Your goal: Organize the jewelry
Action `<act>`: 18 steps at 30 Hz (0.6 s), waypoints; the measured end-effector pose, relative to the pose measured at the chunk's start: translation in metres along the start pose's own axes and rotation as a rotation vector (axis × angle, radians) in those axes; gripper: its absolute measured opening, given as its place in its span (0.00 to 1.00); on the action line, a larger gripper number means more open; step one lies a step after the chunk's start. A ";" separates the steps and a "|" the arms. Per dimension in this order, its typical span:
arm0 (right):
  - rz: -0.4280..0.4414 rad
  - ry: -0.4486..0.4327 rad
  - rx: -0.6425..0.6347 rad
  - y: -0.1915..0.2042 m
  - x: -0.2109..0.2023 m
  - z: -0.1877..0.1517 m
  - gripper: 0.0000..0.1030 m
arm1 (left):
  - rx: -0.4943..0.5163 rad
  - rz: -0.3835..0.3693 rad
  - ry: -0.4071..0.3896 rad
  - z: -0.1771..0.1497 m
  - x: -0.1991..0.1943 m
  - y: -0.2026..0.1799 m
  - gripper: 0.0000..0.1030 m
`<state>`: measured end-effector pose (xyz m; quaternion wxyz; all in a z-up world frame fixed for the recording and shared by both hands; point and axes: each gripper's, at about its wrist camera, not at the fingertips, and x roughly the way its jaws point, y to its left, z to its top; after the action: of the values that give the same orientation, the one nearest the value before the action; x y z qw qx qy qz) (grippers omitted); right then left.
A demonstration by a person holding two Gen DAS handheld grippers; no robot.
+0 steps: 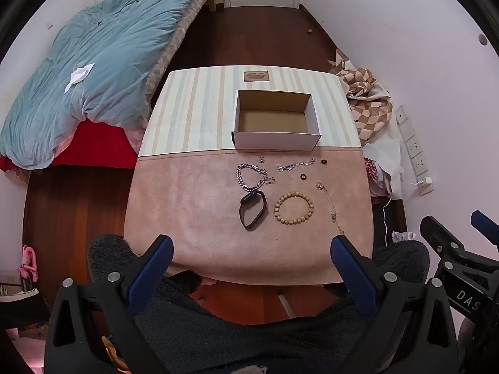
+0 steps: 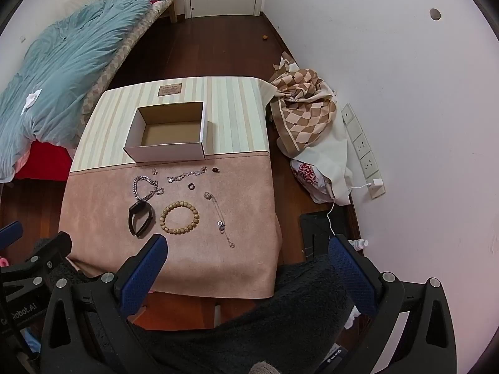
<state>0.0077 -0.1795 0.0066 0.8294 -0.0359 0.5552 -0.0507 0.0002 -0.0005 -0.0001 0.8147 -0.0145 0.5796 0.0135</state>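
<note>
An empty white cardboard box (image 1: pixel 276 124) (image 2: pixel 168 135) stands on the striped far half of the table. In front of it, on the pink cloth, lie a chunky silver chain bracelet (image 1: pixel 249 176) (image 2: pixel 144 187), a black band (image 1: pixel 252 210) (image 2: pixel 139 218), a wooden bead bracelet (image 1: pixel 293 208) (image 2: pixel 180 215), a thin silver bracelet (image 1: pixel 296 164) (image 2: pixel 187 174), a thin chain (image 1: pixel 330 205) (image 2: pixel 220 218) and two small dark rings (image 1: pixel 303 176) (image 2: pixel 191 185). My left gripper (image 1: pixel 252 251) hangs open above the table's near edge. My right gripper (image 2: pixel 248 249) is open too, near the front right corner, with nothing between its fingers.
A bed with a blue quilt (image 1: pixel 93 71) (image 2: pixel 62 62) stands left of the table. A checked cloth bundle (image 1: pixel 368 99) (image 2: pixel 307 109) and bags lie on the floor at the right, by wall sockets (image 2: pixel 361 149). A person's dark fleece legs (image 1: pixel 249 327) are below the grippers.
</note>
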 end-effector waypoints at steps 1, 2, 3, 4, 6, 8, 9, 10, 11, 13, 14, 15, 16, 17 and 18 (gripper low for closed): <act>0.000 0.001 -0.001 0.000 0.000 0.000 1.00 | -0.004 -0.004 -0.002 0.000 0.000 0.000 1.00; 0.000 0.001 0.000 0.000 0.000 0.000 1.00 | -0.004 -0.004 -0.002 0.000 0.000 0.000 1.00; 0.002 0.003 0.000 0.000 0.000 0.000 1.00 | -0.003 -0.005 -0.002 0.000 0.000 0.000 1.00; 0.003 0.003 0.000 0.000 0.000 0.000 1.00 | -0.002 -0.005 -0.001 0.000 0.000 0.000 1.00; 0.003 0.003 0.000 0.000 0.000 0.000 1.00 | 0.000 -0.005 -0.002 0.000 0.000 -0.001 1.00; 0.004 0.003 0.000 0.000 0.000 0.000 1.00 | -0.001 -0.004 -0.004 0.000 0.000 0.000 1.00; 0.004 0.004 0.000 0.000 0.000 0.000 1.00 | -0.001 -0.003 -0.004 0.001 0.000 0.000 1.00; 0.005 0.002 0.000 0.000 0.000 0.000 1.00 | 0.000 -0.002 -0.007 -0.001 -0.004 0.008 1.00; 0.006 0.001 0.000 0.000 0.000 0.000 1.00 | 0.002 -0.001 -0.008 -0.001 -0.005 0.009 1.00; 0.008 -0.001 0.001 0.001 0.000 0.000 1.00 | 0.002 -0.001 -0.010 0.000 -0.006 0.011 1.00; 0.009 -0.001 0.002 0.001 0.000 -0.001 1.00 | 0.002 0.004 -0.010 0.003 -0.003 0.005 1.00; 0.011 -0.002 0.004 0.001 0.000 0.001 1.00 | 0.004 0.004 -0.011 0.003 -0.003 0.006 1.00; 0.011 -0.003 0.003 0.001 0.000 0.002 1.00 | 0.004 0.004 -0.011 0.005 -0.003 0.006 1.00; 0.011 -0.004 0.003 0.002 0.000 0.003 1.00 | 0.005 0.008 -0.010 0.005 -0.002 0.004 1.00; 0.012 -0.004 0.004 0.000 0.000 0.005 1.00 | 0.005 0.009 -0.011 0.005 -0.002 0.003 1.00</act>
<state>0.0122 -0.1794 0.0086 0.8308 -0.0311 0.5537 -0.0466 0.0038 0.0031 0.0034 0.8177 -0.0100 0.5754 0.0157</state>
